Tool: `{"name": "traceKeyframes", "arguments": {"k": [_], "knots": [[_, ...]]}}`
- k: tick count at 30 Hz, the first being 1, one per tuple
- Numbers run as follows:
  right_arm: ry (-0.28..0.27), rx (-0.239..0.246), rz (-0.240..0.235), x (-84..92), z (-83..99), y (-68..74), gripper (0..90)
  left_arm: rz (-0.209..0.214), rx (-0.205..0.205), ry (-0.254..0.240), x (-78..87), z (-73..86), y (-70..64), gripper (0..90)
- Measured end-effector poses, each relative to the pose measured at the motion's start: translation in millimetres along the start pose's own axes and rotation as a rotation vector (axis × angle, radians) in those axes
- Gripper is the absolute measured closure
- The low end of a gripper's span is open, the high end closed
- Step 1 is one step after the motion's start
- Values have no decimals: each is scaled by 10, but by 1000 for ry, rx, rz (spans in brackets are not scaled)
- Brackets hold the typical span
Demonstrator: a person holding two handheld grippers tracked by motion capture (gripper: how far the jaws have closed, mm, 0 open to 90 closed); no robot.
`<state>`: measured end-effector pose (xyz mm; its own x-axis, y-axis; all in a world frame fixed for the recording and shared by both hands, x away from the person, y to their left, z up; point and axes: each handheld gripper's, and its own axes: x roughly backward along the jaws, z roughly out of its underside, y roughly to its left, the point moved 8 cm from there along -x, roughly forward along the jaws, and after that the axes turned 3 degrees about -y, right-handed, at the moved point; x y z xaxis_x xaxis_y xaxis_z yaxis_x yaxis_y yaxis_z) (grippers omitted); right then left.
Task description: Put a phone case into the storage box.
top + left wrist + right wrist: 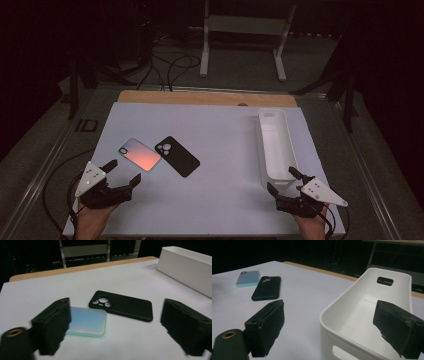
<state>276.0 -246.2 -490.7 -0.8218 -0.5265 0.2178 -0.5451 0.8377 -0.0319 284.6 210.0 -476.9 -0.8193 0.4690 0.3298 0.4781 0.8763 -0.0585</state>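
Two phone-shaped items lie side by side on the white table [215,180]. A shiny iridescent phone [139,154] [87,321] [248,278] is on the left, and a black phone case [177,155] [122,305] [266,287] with camera cut-outs lies just to its right. My left gripper [125,172] [115,332] stands open at the front left, just short of the phone, with nothing between its fingers. At the front right my right gripper [283,181] [329,332] is open and empty, at the near end of a long white bin [275,146] [364,315] [185,267].
The bin stands empty along the table's right side. A wooden strip [205,97] runs along the far edge. Behind it on the floor are cables [167,65] and a white frame stand [242,35]. Dark poles flank the table.
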Motion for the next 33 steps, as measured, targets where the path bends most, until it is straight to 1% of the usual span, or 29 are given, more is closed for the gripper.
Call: {"name": "traceKeyframes", "arguments": {"k": [2,4,7,10,12,14,15,17,18,20,21,22,24,26,29,30,32,33], "knots": [[-4,-6,3,5,-3,-13,101,4,-2,1,-20,-28,3,191],[-5,-11,6,9,-1,-24,101,13,0,-2,-41,-60,6,268],[-4,-10,9,6,2,-27,101,25,0,11,-93,-114,27,375],[-3,-6,10,4,5,-27,101,21,-7,38,-188,-154,61,444],[-3,-7,12,3,6,-29,101,20,3,56,-272,-180,95,506],[-3,-7,13,2,7,-31,102,28,8,62,-353,-208,117,581],[-3,-7,14,2,8,-33,101,23,10,68,-386,-216,129,627],[-3,-7,15,1,9,-34,102,-4,22,82,-499,-234,172,720],[-2,-4,15,0,10,-34,101,-3,22,83,-531,-238,184,795],[0,-3,15,0,13,-35,101,-16,29,82,-621,-242,227,886],[0,-3,16,-1,14,-35,102,-13,37,84,-684,-238,252,893],[0,-3,16,-1,14,-35,102,-13,37,84,-684,-238,252,897],[1,-7,18,1,15,-36,102,-4,33,102,-826,-203,292,900],[0,-7,19,4,15,-41,102,-12,25,115,-903,-173,312,900],[1,-8,22,5,17,-45,102,-24,31,133,-1027,-116,350,900],[1,-7,22,5,17,-44,102,-29,38,142,-1076,-89,365,899],[2,-7,21,4,18,-43,102,-39,40,160,-1141,-46,389,899],[2,-7,21,4,18,-43,102,-39,40,160,-1141,-46,389,899]]}}
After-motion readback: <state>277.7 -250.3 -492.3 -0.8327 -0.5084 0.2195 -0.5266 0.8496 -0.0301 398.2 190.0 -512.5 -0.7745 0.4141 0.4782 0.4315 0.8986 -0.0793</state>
